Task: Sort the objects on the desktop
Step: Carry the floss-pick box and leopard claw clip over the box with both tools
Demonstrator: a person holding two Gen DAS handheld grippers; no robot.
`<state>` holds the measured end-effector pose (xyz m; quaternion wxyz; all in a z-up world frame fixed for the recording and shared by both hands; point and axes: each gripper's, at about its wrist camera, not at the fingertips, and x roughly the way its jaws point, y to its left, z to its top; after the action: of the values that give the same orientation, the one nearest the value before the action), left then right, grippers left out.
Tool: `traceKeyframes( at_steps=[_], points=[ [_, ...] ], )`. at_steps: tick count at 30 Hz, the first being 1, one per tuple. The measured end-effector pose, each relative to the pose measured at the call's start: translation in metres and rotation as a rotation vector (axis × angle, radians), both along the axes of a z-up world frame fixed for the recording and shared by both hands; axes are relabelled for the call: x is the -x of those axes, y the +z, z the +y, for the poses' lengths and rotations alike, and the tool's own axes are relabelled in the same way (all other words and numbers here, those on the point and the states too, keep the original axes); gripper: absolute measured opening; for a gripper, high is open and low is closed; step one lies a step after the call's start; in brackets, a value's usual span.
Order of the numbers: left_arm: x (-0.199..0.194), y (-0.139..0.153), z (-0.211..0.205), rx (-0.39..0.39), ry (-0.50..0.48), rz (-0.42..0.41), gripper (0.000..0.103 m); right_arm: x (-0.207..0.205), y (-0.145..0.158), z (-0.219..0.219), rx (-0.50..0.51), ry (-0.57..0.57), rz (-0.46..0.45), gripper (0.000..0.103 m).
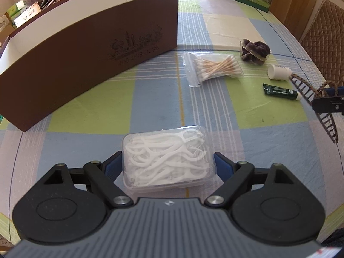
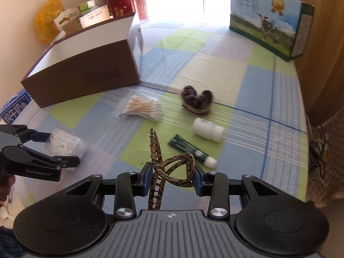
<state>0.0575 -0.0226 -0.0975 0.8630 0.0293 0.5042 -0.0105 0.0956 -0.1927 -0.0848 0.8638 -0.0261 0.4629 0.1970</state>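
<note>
My left gripper (image 1: 167, 163) is shut on a clear box of white floss picks (image 1: 166, 158), held just above the checked tablecloth; it also shows in the right wrist view (image 2: 64, 144). My right gripper (image 2: 173, 177) is shut on a brown patterned hair claw clip (image 2: 169, 167), seen at the right edge of the left wrist view (image 1: 311, 94). A brown open box (image 1: 86, 49) with a white inside stands at the back left. A bag of cotton swabs (image 1: 211, 67), a purple scrunchie (image 1: 254, 50), a white bottle (image 1: 278, 72) and a green tube (image 1: 280, 91) lie on the cloth.
A milk carton box (image 2: 268, 21) stands at the far right of the table. Boxes and a yellow bag (image 2: 46, 19) sit behind the brown box. A chair (image 1: 322, 32) stands past the right table edge, with cables (image 2: 318, 146) on the floor.
</note>
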Motion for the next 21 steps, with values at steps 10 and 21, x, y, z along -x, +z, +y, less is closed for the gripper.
traceKeyframes(
  at_steps=[10, 21],
  points=[
    [0.013, 0.037, 0.033, 0.007, 0.040, -0.076, 0.086, -0.010, 0.001, 0.054, -0.030, 0.099, -0.005, 0.036],
    [0.010, 0.079, 0.073, 0.003, 0.063, -0.179, 0.086, -0.034, 0.017, 0.120, -0.066, 0.183, -0.047, 0.036]
  ],
)
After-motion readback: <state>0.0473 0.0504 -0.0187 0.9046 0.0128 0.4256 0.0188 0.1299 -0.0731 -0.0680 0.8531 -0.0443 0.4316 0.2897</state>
